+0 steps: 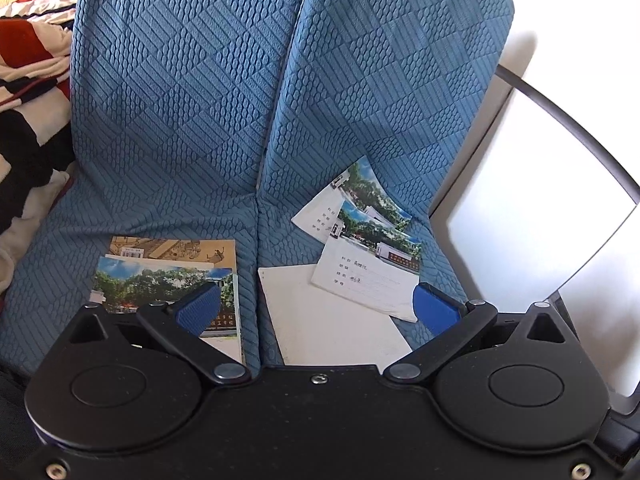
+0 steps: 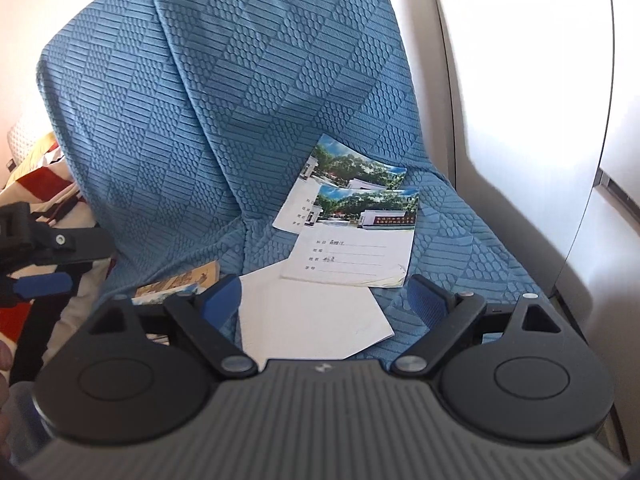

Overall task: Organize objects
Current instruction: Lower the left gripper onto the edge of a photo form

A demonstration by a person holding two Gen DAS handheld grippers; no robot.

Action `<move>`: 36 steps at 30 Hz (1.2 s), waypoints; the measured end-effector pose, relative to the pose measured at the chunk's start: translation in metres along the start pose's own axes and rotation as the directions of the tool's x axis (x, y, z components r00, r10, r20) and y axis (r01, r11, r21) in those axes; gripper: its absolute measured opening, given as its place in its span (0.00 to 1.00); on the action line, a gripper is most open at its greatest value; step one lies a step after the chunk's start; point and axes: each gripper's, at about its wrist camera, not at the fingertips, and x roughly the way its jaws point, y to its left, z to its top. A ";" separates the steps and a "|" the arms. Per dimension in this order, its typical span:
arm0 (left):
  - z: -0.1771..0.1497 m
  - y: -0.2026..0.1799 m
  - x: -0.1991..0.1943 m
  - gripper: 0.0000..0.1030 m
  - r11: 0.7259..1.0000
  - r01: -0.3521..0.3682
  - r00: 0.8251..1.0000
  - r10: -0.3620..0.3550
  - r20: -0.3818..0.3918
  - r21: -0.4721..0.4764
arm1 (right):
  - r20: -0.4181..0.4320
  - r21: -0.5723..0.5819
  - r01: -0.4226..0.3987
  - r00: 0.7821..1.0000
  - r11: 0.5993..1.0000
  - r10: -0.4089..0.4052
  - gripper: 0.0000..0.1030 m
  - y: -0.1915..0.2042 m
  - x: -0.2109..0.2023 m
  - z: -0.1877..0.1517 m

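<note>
While both the left gripper (image 1: 316, 308) and right gripper (image 2: 324, 300) are hovering spread wide and empty, loose notebooks (image 2: 352, 248) are lying overlapped on the sofa's right seat cushion (image 2: 460, 240); pinching one risks dragging its neighbours.

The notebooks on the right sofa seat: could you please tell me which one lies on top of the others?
The front photo-cover notebook, with handwriting on its lines. It overlaps both the rear photo-cover notebook and the plain white booklet.
</note>
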 end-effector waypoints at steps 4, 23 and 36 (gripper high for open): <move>0.004 0.000 0.021 0.99 1.000 0.006 1.000 -0.006 -0.010 -0.018 | 0.024 0.025 0.041 0.999 0.999 -0.042 0.88 -0.011 0.022 0.000; 0.013 -0.011 0.140 0.76 0.998 0.052 0.995 -0.050 -0.089 0.020 | -0.013 0.057 0.099 0.995 0.994 -0.098 0.49 -0.041 0.115 0.007; -0.002 0.003 0.236 0.52 0.997 0.070 0.974 -0.075 -0.213 -0.033 | -0.152 0.013 0.125 0.981 0.992 -0.121 0.20 -0.054 0.179 -0.003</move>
